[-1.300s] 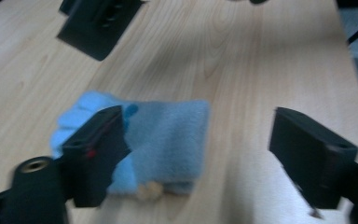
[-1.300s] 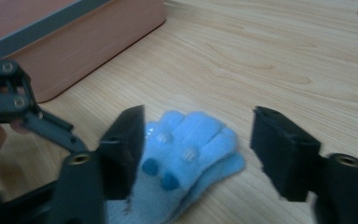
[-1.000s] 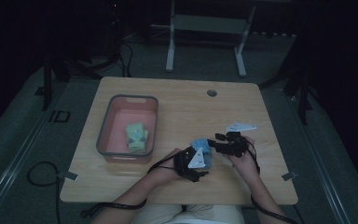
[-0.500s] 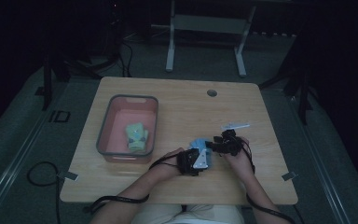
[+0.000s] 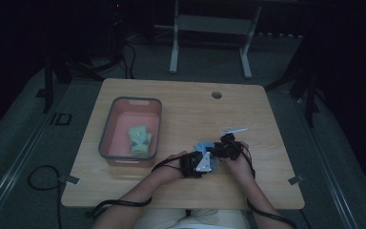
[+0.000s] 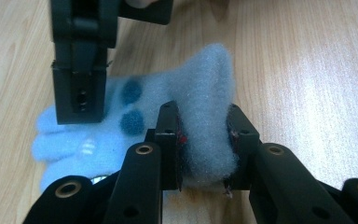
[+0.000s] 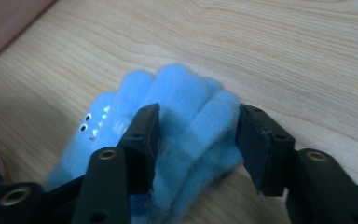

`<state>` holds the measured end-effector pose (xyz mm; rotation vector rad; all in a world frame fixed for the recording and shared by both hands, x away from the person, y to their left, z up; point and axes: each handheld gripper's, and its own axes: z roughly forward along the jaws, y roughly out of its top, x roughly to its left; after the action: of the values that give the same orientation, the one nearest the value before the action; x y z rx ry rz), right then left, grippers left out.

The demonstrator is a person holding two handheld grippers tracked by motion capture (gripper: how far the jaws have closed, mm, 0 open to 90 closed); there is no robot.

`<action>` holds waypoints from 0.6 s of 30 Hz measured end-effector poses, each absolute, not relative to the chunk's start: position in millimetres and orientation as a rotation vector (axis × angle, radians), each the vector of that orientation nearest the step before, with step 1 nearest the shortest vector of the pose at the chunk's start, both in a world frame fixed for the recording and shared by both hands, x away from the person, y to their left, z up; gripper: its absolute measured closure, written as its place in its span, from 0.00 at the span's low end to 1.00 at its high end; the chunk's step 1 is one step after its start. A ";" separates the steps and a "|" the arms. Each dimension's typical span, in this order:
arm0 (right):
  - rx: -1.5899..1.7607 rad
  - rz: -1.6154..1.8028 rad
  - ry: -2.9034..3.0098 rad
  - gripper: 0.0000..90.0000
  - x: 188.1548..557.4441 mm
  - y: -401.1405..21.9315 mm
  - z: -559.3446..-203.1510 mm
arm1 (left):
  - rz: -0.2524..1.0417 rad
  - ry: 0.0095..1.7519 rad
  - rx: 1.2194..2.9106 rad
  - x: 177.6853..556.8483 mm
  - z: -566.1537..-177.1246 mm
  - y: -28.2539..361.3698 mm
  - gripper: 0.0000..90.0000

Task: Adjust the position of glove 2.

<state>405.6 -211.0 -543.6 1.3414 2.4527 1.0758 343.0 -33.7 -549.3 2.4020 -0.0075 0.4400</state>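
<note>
Blue fuzzy glove (image 6: 200, 116) (dotted) on wooden table (image 5: 181, 100), left claw (image 6: 204, 140) just pinched shut on it, right claw (image 7: 196, 135) straddling it.

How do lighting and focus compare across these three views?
High view: dim and murky, the table dull. Left gripper view: bright, glare on the wood at right, the blue glove sharp. Right gripper view: well lit, the glove soft and blurred.
</note>
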 end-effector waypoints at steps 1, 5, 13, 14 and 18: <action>1.332 1.062 2.449 0.55 404.7 -210.2 -543.6 | 0.433 -0.002 2.405 343.5 -549.1 -33.6 0.79; 1.338 1.004 2.416 0.46 401.7 -209.6 -541.3 | 0.423 0.015 2.410 343.9 -548.5 -34.4 0.80; 1.404 0.945 2.377 0.42 394.9 -210.3 -543.4 | 0.423 0.023 2.410 343.3 -548.9 -34.3 0.80; 1.404 0.945 2.377 0.42 394.9 -210.3 -543.4 | 0.423 0.023 2.410 343.3 -548.9 -34.3 0.80; 1.353 0.986 2.447 0.70 392.4 -203.9 -542.7 | 0.418 0.014 2.411 344.1 -548.5 -34.1 0.81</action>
<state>392.4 -203.9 -542.7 1.3534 2.4469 0.9859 344.1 -34.1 -548.5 2.4105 0.0142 0.4185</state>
